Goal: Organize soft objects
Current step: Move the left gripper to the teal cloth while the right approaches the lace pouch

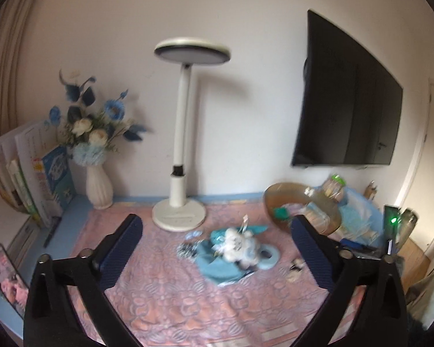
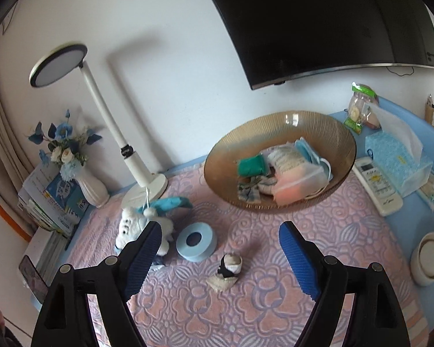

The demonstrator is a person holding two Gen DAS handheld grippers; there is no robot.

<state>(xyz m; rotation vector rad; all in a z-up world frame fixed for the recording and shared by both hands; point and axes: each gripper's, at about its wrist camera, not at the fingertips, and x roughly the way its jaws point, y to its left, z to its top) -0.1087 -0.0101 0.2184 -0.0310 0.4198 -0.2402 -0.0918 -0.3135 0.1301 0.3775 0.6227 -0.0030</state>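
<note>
On the tabletop, a pink and lilac embossed floral cloth [image 2: 188, 303] carries the soft things. Near its left side lies a white plush toy with blue ears [image 2: 139, 225] on a crumpled teal cloth [image 1: 217, 269], just beside a pale blue ring-shaped roll [image 2: 196, 241]. A small rolled white and black sock [image 2: 228, 269] sits nearer the front, apart from the roll. Farther back stands a wide amber ribbed glass bowl [image 2: 280, 124], which holds a green folded pouch [image 2: 251, 166], a patterned fabric piece [image 2: 250, 189], a blue face mask [image 2: 306, 150] and a clear bag with white and pink contents [image 2: 295, 179].

Both grippers hang above the cloth with nothing between their blue ribbed pads. The left gripper [image 1: 217, 243] has its jaws spread very wide, framing the plush toy from a distance. The right gripper [image 2: 220, 237] also stands with its jaws well apart, over the roll and the sock.

Against the wall are a white desk lamp with a round head [image 2: 124, 150] and a white ribbed vase of blue and cream artificial flowers [image 1: 98, 185].
</note>
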